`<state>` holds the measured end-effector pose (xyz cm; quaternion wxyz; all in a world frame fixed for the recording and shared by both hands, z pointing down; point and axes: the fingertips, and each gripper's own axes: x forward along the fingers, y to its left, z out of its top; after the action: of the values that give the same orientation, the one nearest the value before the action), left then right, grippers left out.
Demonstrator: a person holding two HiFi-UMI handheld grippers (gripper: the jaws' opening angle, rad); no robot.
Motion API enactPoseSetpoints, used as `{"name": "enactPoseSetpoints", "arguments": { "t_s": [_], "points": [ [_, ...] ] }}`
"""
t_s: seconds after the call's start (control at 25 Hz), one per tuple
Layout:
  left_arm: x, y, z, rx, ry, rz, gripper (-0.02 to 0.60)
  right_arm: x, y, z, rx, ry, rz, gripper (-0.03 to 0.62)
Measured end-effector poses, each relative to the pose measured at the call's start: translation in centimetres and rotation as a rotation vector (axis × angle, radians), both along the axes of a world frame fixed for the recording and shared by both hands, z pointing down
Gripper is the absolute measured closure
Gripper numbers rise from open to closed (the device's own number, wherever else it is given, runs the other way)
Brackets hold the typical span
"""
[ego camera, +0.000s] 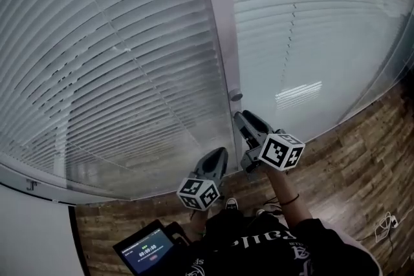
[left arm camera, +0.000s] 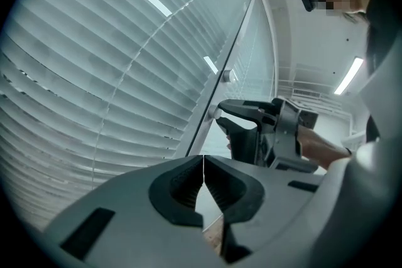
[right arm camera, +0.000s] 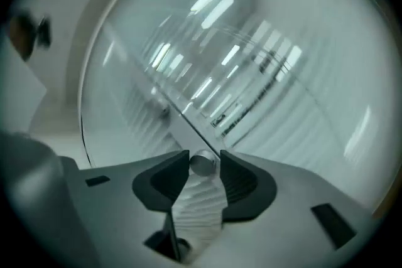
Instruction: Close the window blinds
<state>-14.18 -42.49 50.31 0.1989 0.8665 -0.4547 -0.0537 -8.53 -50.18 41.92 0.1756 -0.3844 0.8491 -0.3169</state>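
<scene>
Right claw clamped on the blind knob, left claw idle

The right gripper (ego camera: 240, 116) has its two jaws set against either side of a small round metal knob (right arm camera: 202, 163) on the upright frame post (ego camera: 217, 29) between two glazed panes. It points level at the knob, probably so that rolling the wrist tilts the slats sealed behind the glass. The left gripper (left arm camera: 203, 163) hangs just beside it with its jaws pressed together on nothing; this job needs only one hand. The blinds (ego camera: 116, 55) fill both panes. Dark gaps show between the top slats of the right pane (ego camera: 304, 22), so closing looks unfinished.
</scene>
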Motion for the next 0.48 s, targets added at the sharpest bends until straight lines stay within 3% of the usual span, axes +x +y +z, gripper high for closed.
{"name": "enactPoseSetpoints", "arguments": {
  "t_s": [0.12,0.2,0.36,0.48],
  "points": [
    [-0.3,-0.2,0.1,-0.002,0.001,-0.007,0.575,-0.5,0.8,0.3,0.275,0.578,0.061,0.453],
    [-0.4,-0.4,0.3,-0.006,0.002,-0.011,0.575,-1.2,1.1,0.5,0.386,0.817,0.062,0.448],
    [-0.2,-0.6,0.5,-0.011,0.007,-0.006,0.575,-2.0,1.1,0.5,0.527,1.102,0.082,0.448],
    [0.0,-0.8,0.7,-0.014,0.005,-0.002,0.575,-2.4,0.6,0.4,0.565,1.171,0.094,0.45]
  ]
}}
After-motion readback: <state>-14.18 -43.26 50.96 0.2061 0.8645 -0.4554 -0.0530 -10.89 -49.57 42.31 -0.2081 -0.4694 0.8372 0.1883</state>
